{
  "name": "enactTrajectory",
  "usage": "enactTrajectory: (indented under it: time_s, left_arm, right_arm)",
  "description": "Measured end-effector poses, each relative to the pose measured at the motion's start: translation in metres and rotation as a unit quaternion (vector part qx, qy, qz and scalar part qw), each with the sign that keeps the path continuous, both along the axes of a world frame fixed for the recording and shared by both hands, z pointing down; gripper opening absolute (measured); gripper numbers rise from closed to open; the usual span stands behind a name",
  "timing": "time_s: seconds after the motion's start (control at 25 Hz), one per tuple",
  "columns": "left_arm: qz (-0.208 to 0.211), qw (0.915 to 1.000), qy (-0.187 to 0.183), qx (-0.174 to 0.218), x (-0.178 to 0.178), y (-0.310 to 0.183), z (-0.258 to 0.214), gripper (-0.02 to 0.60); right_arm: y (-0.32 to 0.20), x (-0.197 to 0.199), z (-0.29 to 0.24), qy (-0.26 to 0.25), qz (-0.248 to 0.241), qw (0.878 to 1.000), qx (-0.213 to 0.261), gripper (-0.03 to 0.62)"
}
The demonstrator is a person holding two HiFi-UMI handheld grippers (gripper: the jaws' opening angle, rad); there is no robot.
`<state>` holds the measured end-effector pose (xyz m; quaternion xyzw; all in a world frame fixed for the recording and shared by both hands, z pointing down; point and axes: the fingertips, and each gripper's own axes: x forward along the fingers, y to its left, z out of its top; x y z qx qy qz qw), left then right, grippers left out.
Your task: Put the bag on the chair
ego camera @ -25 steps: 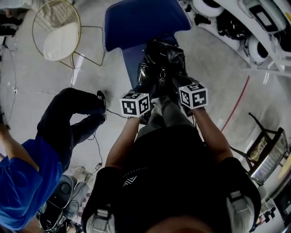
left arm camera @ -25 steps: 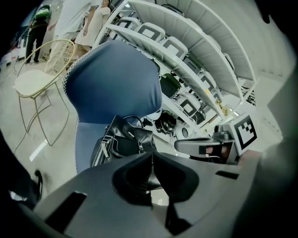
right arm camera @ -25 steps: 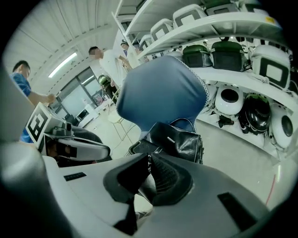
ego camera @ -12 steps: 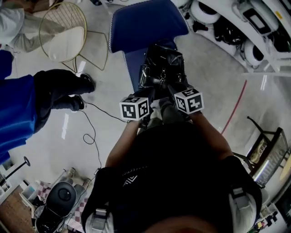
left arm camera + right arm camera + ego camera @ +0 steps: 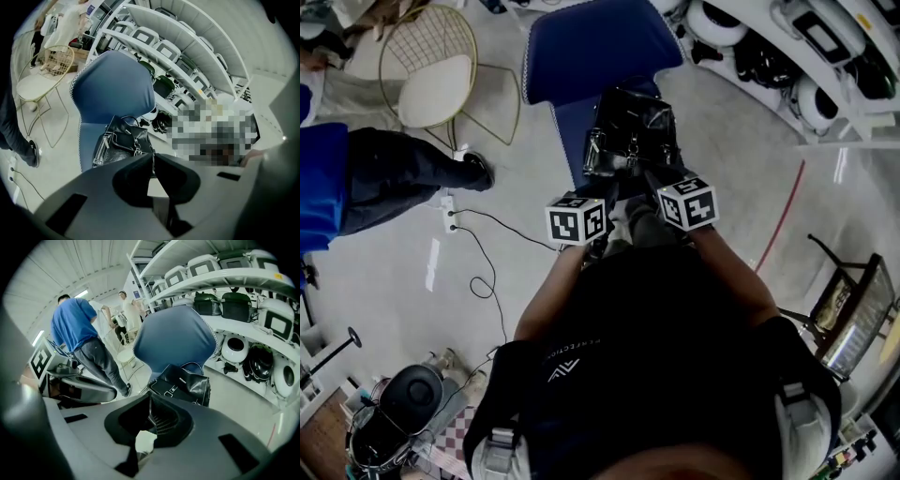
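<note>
The black leather bag rests on the seat of the blue chair, leaning toward its backrest. Both grippers sit side by side just short of the bag's near side, over the person's lap. The left gripper is shut with nothing between its jaws. The right gripper is shut and empty too. In the left gripper view the bag lies beyond the shut left gripper, in front of the chair. The right gripper view shows the bag past the shut right gripper.
A wire chair with a white cushion stands left of the blue chair. A person in blue with dark trousers stands at the left, near a cable on the floor. Shelves of appliances line the right; a wooden chair stands lower right.
The person in blue has stepped away toward the upper left. Both grippers stay shut and have barely moved. The bag has stayed on the chair.
</note>
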<state>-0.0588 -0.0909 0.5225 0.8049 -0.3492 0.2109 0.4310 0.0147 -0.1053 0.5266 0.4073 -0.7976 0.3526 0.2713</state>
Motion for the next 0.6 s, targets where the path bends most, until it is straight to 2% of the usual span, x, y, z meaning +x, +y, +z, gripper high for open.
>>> enactTrajectory:
  time_s: [0.36,0.6]
  left_arm:
    - [0.017,0.9998,-0.001,-0.004,0.006,0.009,0.001,0.021]
    - [0.008,0.9999,-0.003,-0.011,0.005,0.009,0.007,0.021]
  right_arm:
    - [0.010,0.002,0.006,-0.004,0.009,1.000,-0.011,0.043]
    - [0.013,0.002,0.008,-0.005,0.006,1.000,-0.015,0.041]
